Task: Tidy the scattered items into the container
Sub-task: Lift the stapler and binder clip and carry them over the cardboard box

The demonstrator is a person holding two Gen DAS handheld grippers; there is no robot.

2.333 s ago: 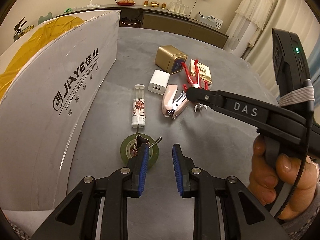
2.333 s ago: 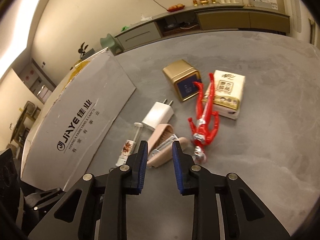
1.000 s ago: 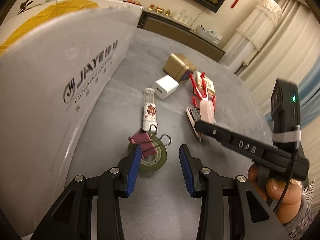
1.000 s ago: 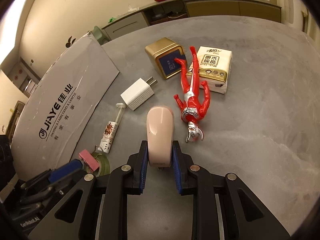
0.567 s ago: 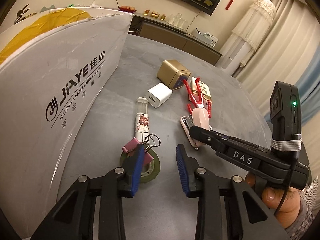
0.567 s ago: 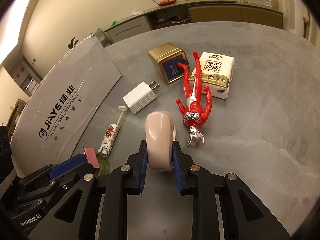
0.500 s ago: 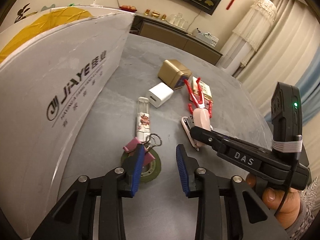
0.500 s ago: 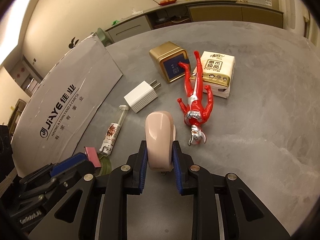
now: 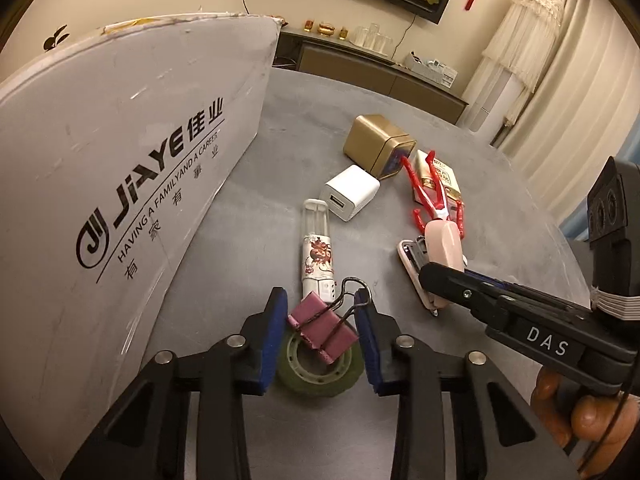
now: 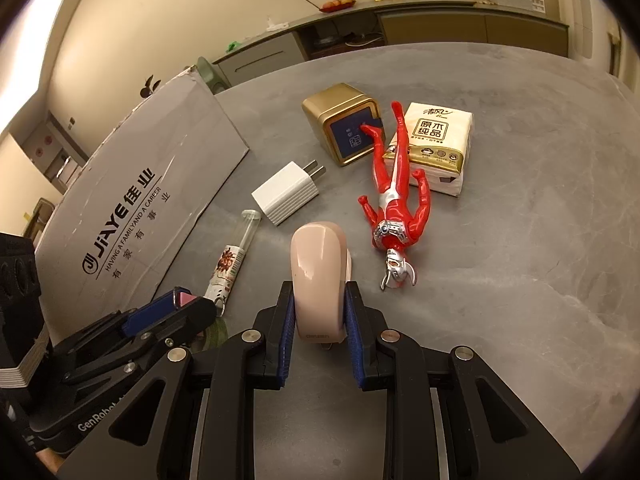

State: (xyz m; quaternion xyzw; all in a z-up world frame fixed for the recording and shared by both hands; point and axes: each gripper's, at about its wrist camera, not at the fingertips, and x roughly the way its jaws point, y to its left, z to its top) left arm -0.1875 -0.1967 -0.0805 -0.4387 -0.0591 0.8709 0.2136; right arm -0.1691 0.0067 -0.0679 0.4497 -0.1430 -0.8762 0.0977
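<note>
Right tool point(image 10: 319, 312): clamped on pink stapler point(image 10: 318, 276), blue pads flat against both sides, stapler raised off grey table point(image 10: 520, 260); seen in left wrist view with base hanging open below.

Left tool point(image 9: 322, 334): parted, straddling pink binder clip point(image 9: 322, 326); pads just beside clip's ends, contact not resolvable. Clip lying on green tape roll point(image 9: 320, 368), wire handles toward right pad.

Grey cardboard box point(image 9: 120, 200) with "JiAYE" print standing along left edge of table, wall close beside left tool.

Remaining on table: patterned tube point(image 9: 318, 252) just beyond clip; white charger point(image 10: 286, 192) beyond tube; gold tin point(image 10: 340, 120); red figure point(image 10: 394, 196) lying with legs touching tin and tissue pack point(image 10: 436, 148).
</note>
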